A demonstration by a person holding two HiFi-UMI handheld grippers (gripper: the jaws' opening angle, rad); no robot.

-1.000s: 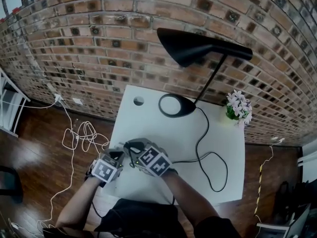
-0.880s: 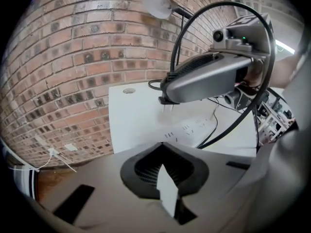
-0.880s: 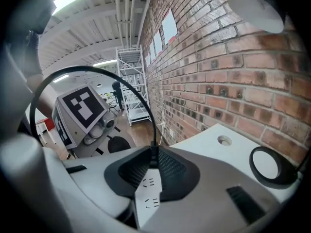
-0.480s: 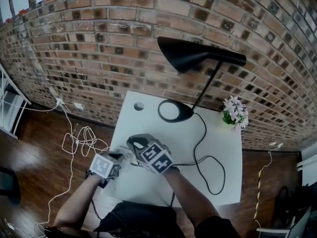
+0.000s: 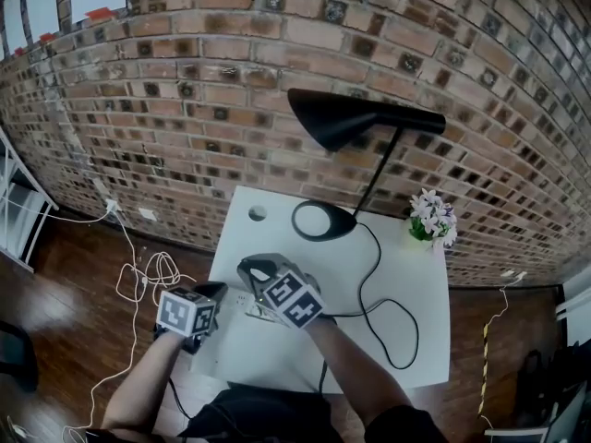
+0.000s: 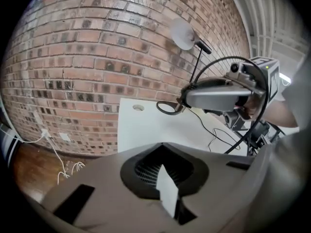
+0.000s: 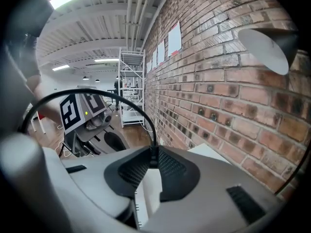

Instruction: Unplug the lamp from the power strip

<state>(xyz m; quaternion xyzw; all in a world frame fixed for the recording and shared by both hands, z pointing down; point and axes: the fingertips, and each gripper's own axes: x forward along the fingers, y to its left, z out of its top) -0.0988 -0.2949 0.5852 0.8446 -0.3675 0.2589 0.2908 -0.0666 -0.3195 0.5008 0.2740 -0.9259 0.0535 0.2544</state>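
The black lamp [image 5: 355, 118] stands on the white table [image 5: 277, 353], and its black cable [image 5: 406, 326] loops over the top toward my right gripper [image 5: 254, 275]. In the right gripper view my right gripper [image 7: 153, 166] is shut on the black plug [image 7: 153, 155], which sits against the white power strip [image 7: 147, 193]. Whether its pins are still in the socket is hidden. My left gripper [image 5: 211, 295] is just left of it. In the left gripper view the left gripper [image 6: 163, 174] is shut on the power strip's white end [image 6: 167, 198]. The strip [image 5: 238, 301] spans both grippers.
A brick wall runs behind the table. A small pot of flowers [image 5: 432, 218] stands at the table's back right, and a round hole [image 5: 258, 213] is at its back left. White cables [image 5: 152, 270] lie coiled on the wooden floor at left, leading to a wall socket [image 5: 109, 206].
Both grippers have risen a little above the table's front left with the strip between them. The left gripper's marker cube has rolled round.
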